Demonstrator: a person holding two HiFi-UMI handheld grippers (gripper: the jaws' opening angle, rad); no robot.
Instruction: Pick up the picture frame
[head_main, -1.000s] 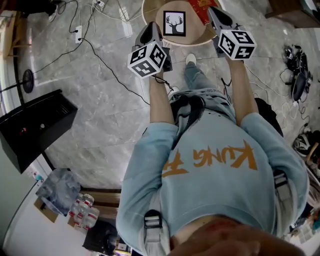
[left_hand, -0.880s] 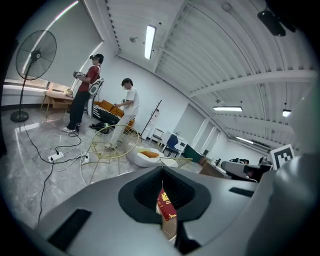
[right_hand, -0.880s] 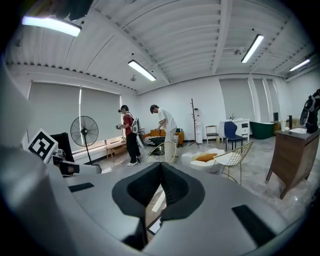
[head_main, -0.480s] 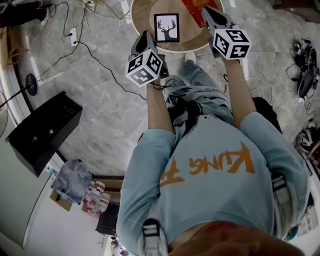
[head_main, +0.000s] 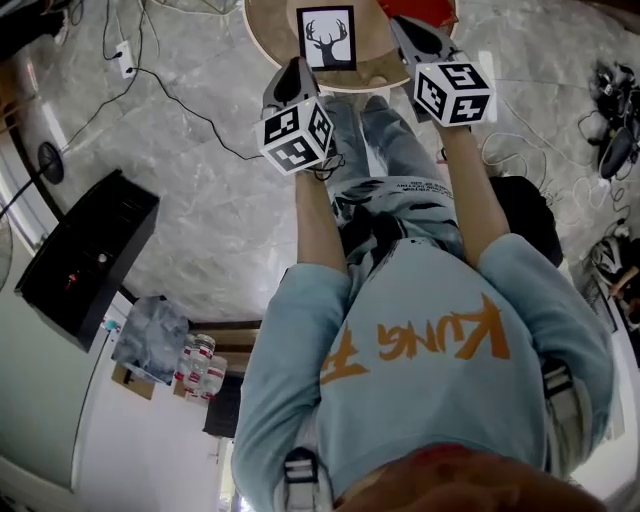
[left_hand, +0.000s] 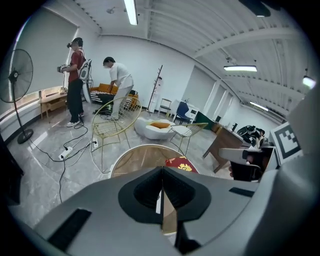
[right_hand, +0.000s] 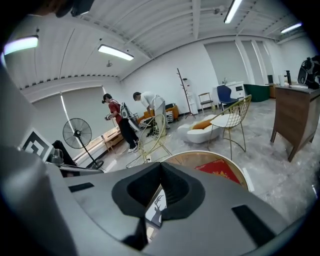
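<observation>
- Grey marble floor (head_main: 200, 200) with a round wooden table (head_main: 270, 30) at the top of the head view, in front of the person's feet.
- Picture frame (head_main: 328, 38) with a black deer silhouette is on the table, near its front rim. A red cloth (head_main: 432, 8) lies to its right.
- Left gripper (head_main: 292, 70): jaws pressed together, nothing between them. Tip is near the table rim, just left of the frame and apart from it.
- Right gripper (head_main: 400, 24): jaws pressed together, empty. Tip is right of the frame, not touching it.
- Frame sits between the two grippers.
- Right gripper view: the deer shows just below the closed jaws.
</observation>
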